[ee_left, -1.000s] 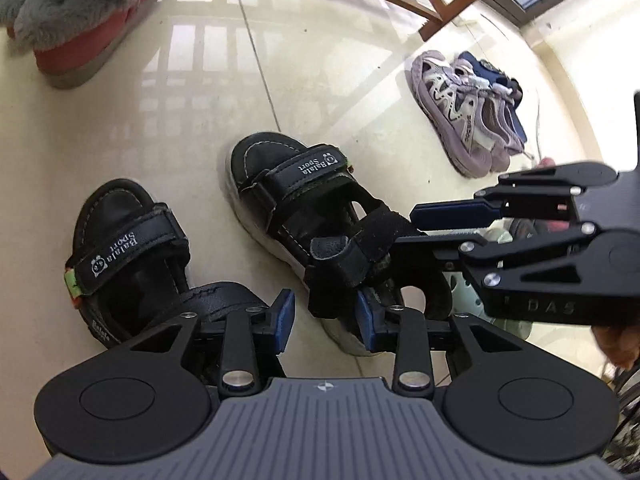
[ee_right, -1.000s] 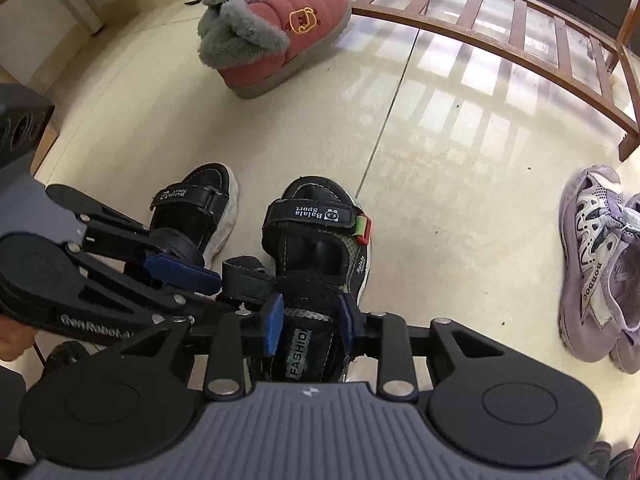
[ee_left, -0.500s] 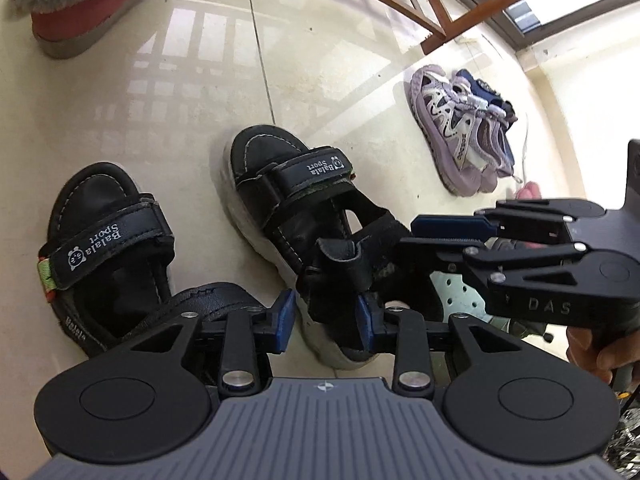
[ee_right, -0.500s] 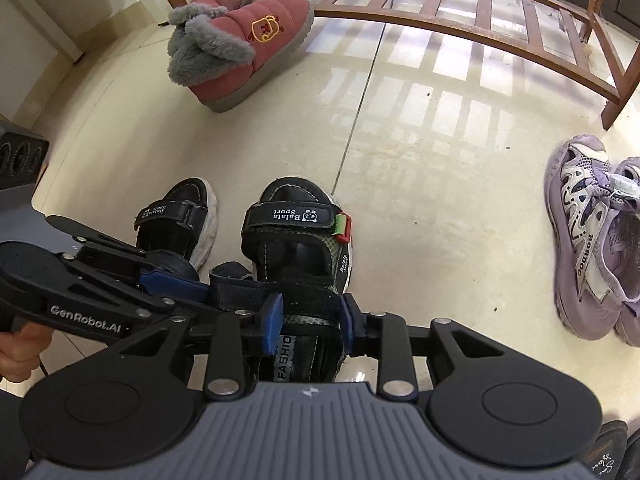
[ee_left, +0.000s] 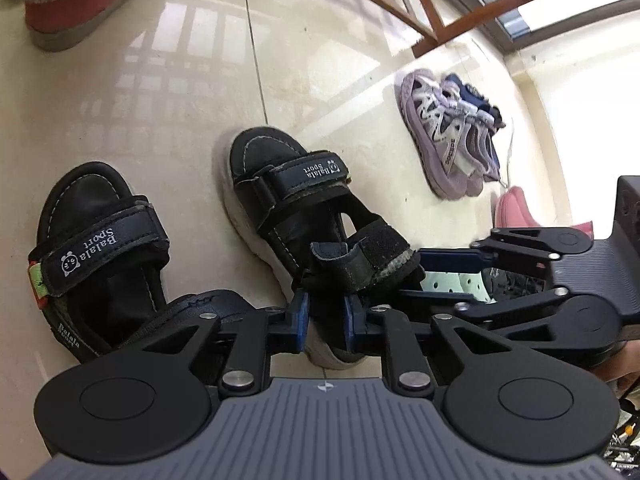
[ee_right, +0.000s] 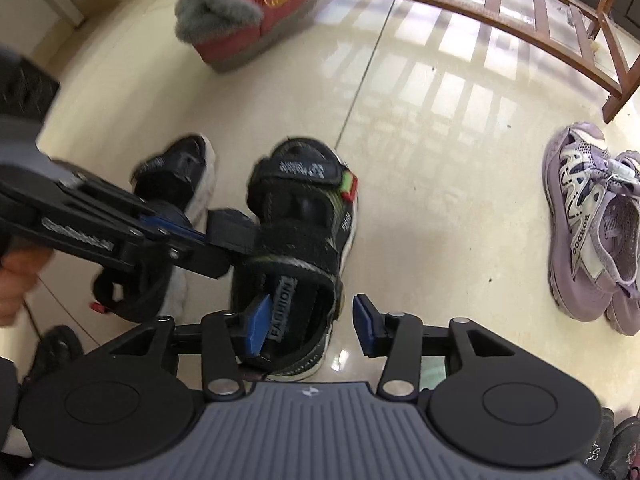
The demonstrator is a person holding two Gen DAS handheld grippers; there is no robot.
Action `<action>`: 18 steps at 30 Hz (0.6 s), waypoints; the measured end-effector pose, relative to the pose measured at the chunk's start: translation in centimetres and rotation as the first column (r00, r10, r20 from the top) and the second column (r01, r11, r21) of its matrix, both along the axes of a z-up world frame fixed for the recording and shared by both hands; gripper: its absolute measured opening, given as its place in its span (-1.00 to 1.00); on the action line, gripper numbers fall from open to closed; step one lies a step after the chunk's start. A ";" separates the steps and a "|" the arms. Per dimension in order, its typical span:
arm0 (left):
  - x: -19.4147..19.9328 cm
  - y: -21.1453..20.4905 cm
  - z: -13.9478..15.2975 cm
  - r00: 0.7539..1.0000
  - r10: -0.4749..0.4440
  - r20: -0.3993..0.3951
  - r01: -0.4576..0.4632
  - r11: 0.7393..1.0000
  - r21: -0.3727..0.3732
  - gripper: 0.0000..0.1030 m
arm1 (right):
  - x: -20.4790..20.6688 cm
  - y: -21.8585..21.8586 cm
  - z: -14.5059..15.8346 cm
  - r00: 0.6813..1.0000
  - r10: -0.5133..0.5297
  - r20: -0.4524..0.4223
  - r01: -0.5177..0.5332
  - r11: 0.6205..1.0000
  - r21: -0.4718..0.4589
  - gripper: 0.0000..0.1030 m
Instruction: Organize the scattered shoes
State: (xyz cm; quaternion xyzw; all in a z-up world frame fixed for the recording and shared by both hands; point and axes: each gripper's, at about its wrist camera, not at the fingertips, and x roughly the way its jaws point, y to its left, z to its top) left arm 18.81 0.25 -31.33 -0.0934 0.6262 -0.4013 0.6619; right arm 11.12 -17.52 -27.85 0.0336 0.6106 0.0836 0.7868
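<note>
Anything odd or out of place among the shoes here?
Yes. The ankle strap of the right-hand black sandal is undone and sticks out sideways near its heel; the left gripper has its jaws closing on it.

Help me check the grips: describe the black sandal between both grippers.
The black sandal is strappy, leather-look, on a white sole, resting on the floor beside its twin. Toe strap fastened, red-green side tab, FASHION heel loop. Left gripper is closing on its loose ankle strap; right gripper, opening, straddles the heel.
</note>
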 end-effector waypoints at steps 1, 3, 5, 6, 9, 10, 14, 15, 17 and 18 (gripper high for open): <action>0.1 0.1 -0.1 1.000 0.007 -0.005 -0.007 1.000 -0.003 -0.62 | 0.0 0.0 -0.1 1.000 0.000 -0.001 0.000 1.000 -0.005 -0.03; -0.3 -0.1 0.1 1.000 -0.006 0.023 0.005 1.000 0.006 -0.63 | 0.1 -0.2 -0.4 1.000 -0.015 0.000 0.015 1.000 -0.015 -0.21; -0.7 -0.4 0.3 0.998 -0.028 0.051 0.027 0.999 0.017 -0.64 | 0.0 -0.7 -0.5 1.000 -0.030 0.001 0.030 0.999 -0.025 -0.64; -0.9 -0.5 0.5 0.997 -0.041 0.063 0.040 0.999 0.022 -0.64 | 0.0 -1.0 -0.5 0.999 -0.039 0.003 0.039 0.999 -0.025 -0.68; -2.0 -1.5 0.7 0.990 -0.103 0.091 0.099 0.994 0.050 -0.64 | -0.3 -1.9 -0.4 0.997 -0.078 0.008 0.078 0.996 -0.034 -0.82; -2.3 -1.8 0.7 0.987 -0.123 0.100 0.117 0.991 0.063 -0.64 | -0.5 -2.2 -0.4 0.996 -0.089 0.008 0.090 0.995 -0.036 -0.82; -3.1 -2.3 0.5 0.979 -0.179 0.095 0.170 0.981 0.093 -0.64 | -1.3 -3.1 -0.5 0.993 -0.119 0.006 0.119 0.992 -0.036 -0.82; -3.3 -2.2 0.4 0.977 -0.192 0.090 0.183 0.978 0.100 -0.64 | -1.4 -3.2 -0.5 0.992 -0.123 0.005 0.123 0.992 -0.035 -0.82; -3.6 -2.0 0.2 0.972 -0.220 0.086 0.210 0.971 0.114 -0.64 | -1.5 -3.2 -0.6 0.992 -0.129 0.005 0.129 0.991 -0.033 -0.82; -3.7 -1.9 0.1 0.969 -0.231 0.084 0.221 0.968 0.118 -0.64 | -1.6 -3.2 -0.6 0.991 -0.131 0.005 0.131 0.991 -0.032 -0.82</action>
